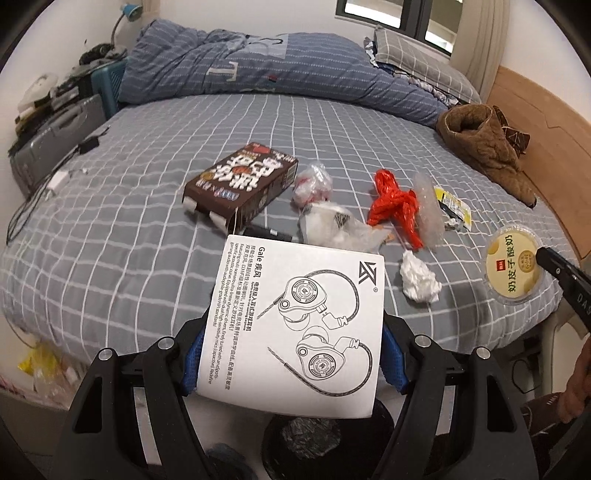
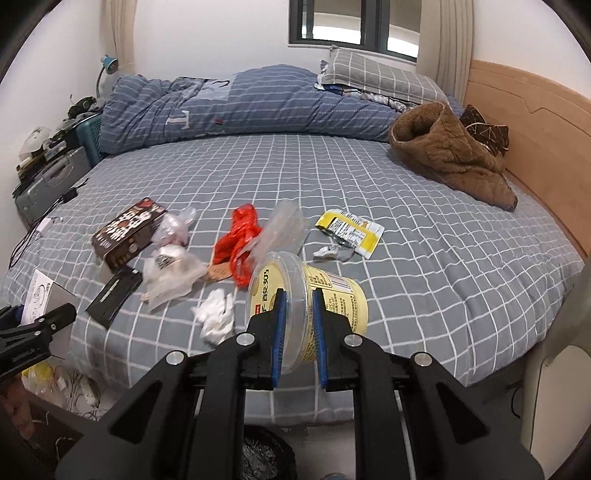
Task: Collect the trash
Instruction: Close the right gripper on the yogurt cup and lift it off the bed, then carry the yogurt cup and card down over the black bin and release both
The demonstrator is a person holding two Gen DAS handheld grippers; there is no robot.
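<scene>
Pinching only the rim of the yogurt tub, the right gripper could let it twist free short of the black bin at bottom centre, while the left gripper clamps the white earphone box by its sides.

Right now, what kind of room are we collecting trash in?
A bedroom, most likely: a bed with a grey checked sheet, a rumpled blue striped duvet and a pillow by a wooden headboard, under a window.
</scene>
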